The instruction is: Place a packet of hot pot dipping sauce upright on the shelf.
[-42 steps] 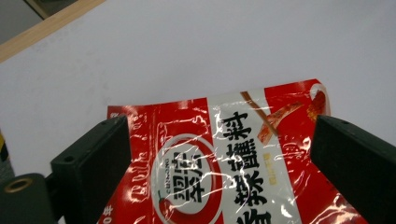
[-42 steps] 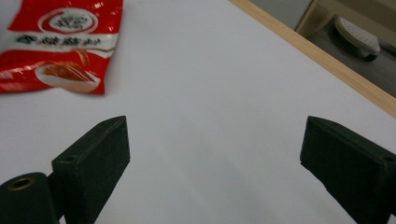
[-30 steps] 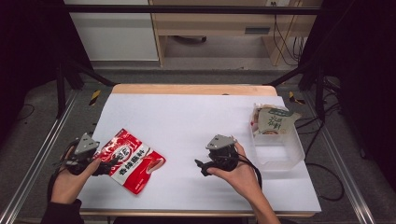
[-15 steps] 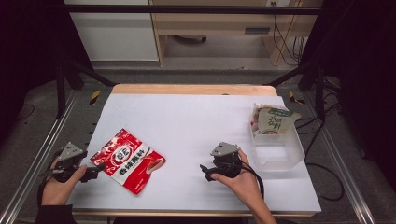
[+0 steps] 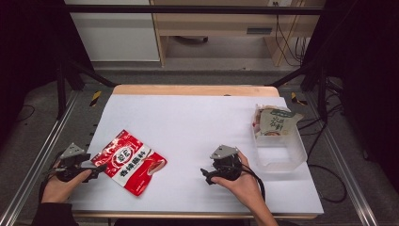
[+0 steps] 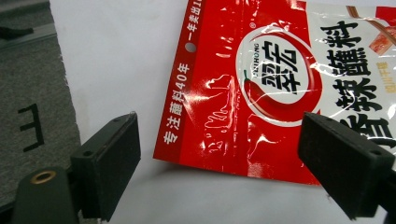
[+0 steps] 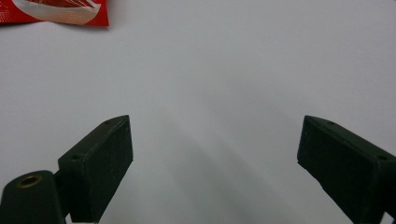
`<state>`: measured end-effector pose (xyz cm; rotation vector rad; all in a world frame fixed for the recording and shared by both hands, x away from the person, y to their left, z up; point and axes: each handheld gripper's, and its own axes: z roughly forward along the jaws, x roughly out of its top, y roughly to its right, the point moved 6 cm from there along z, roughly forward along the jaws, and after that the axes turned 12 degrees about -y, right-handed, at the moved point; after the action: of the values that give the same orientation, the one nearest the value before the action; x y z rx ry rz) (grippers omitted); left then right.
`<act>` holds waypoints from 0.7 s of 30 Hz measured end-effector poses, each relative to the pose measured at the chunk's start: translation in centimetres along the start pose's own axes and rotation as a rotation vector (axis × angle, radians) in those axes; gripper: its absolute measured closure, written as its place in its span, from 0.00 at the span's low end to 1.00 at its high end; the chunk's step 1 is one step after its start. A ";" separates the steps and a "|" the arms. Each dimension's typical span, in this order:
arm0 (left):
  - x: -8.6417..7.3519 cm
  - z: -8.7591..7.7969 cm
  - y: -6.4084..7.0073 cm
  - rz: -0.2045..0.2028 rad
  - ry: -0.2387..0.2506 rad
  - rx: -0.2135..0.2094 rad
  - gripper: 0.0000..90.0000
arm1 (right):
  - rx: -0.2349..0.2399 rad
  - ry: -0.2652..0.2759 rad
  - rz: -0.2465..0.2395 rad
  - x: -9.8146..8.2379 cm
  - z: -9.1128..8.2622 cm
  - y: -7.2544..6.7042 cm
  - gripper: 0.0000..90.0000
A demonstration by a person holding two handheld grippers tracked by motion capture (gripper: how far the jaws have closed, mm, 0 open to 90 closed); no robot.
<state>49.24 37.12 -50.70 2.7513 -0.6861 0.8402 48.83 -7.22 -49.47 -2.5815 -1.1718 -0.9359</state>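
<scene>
At the table's near edge, my left gripper [image 5: 96, 170] sits at 9 o'clock of the red seasoning pouch [image 5: 129, 161], jaws spread wide and just drawing in a little, nothing pinched between them. The pouch lies flat on the white table [image 5: 197, 122], its sealed edge [image 6: 187, 84] just ahead of my pads. To take it cleanly, I judge I should slide low along the sheet, straddle that flat seam and close squarely, not on the puffed middle. My right gripper [image 5: 205, 175] rests open at 3 o'clock, empty; the clear bin [image 5: 281, 155] waits beyond.
</scene>
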 end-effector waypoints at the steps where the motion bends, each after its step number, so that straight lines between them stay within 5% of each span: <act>1: 0.0 0.1 0.0 -0.003 -0.002 0.003 0.17 | -0.001 -0.002 0.000 0.0 0.0 0.0 0.12; 17: -0.2 0.4 0.3 -0.028 -0.032 -0.028 0.26 | 0.006 -0.020 -0.006 -0.2 0.3 0.0 0.13; 21: 0.0 -0.1 0.7 -0.029 -0.007 -0.036 0.29 | 0.002 -0.009 0.002 -0.2 0.2 0.1 0.13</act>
<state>48.89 36.51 -50.57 2.7268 -0.6550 0.8049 48.92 -7.36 -49.70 -2.5875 -1.1718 -0.9222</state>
